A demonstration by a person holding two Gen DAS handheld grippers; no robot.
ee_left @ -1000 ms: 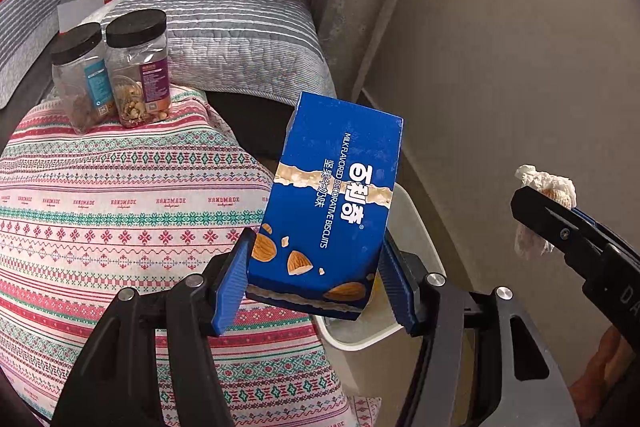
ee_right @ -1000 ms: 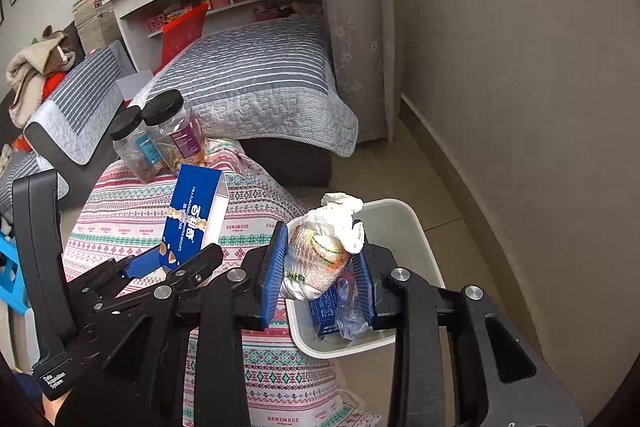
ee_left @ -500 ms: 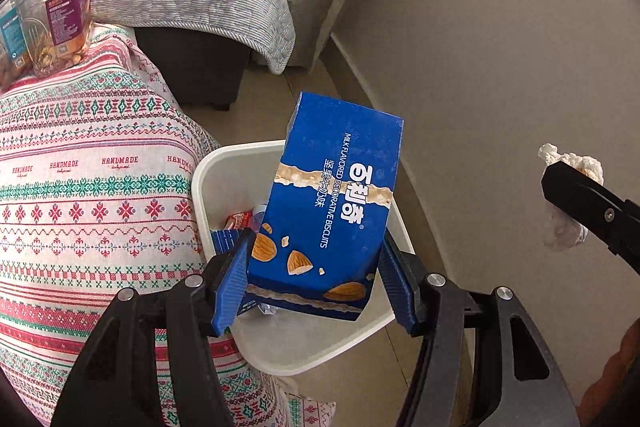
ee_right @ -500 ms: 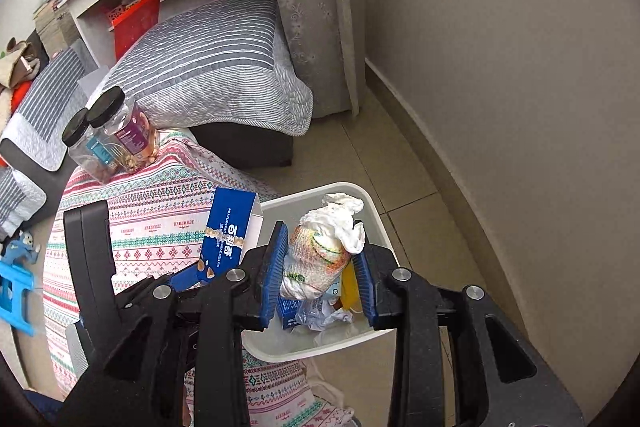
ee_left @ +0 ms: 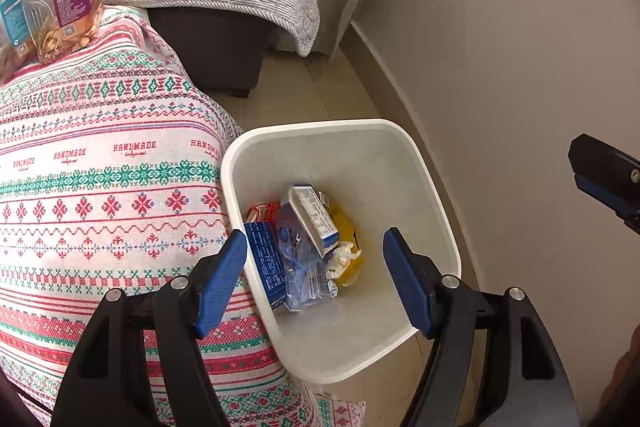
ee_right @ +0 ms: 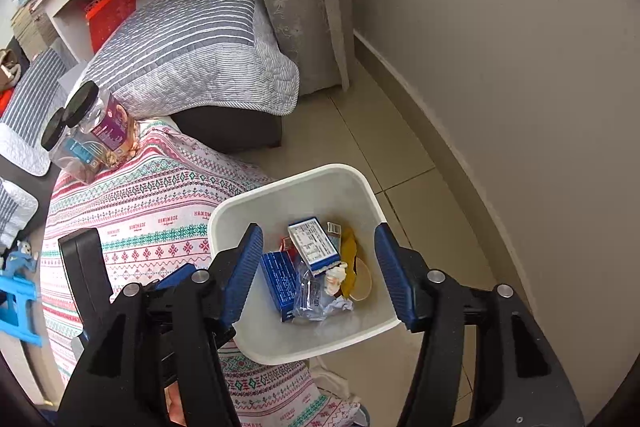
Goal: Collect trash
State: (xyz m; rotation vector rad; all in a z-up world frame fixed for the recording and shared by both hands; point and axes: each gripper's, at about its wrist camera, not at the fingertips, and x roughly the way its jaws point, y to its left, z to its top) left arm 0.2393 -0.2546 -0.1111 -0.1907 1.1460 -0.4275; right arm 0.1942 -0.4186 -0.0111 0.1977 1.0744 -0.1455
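Two handheld grippers hover above a white plastic bin (ee_left: 436, 187) that stands on a tiled floor, pressed against the side of a table draped in a red, green and white patterned cloth (ee_left: 100, 167). The left gripper (ee_left: 316, 279) has its blue-padded fingers spread wide and holds nothing; the bin's open mouth shows directly between them. The right gripper (ee_right: 318, 271) is likewise spread wide and empty, also looking straight down into the bin.

The collected trash lies in a loose heap on the bin floor, towards the wall nearest the table. On top rests a blue biscuit box (ee_right: 314, 241), tilted, its long axis running roughly away from the cameras, pale printed back face upward. Beside it, nearer the table, stands a second, smaller blue carton (ee_right: 280, 277) on edge. A crumpled clear plastic wrapper (ee_right: 308, 291), a wad of white tissue (ee_right: 336, 275), a yellow packet (ee_right: 350, 251) and a scrap of red packaging (ee_left: 262, 211) fill the gaps.

Both grippers sit directly over the trash, neither clearly nearer. Judging from this, the drop into the bin looks complete, and any further rubbish would lie back towards the table. On the cloth only two lidded snack jars (ee_right: 100, 131) are visible, touching each other near the far edge; whether they count as trash cannot be told
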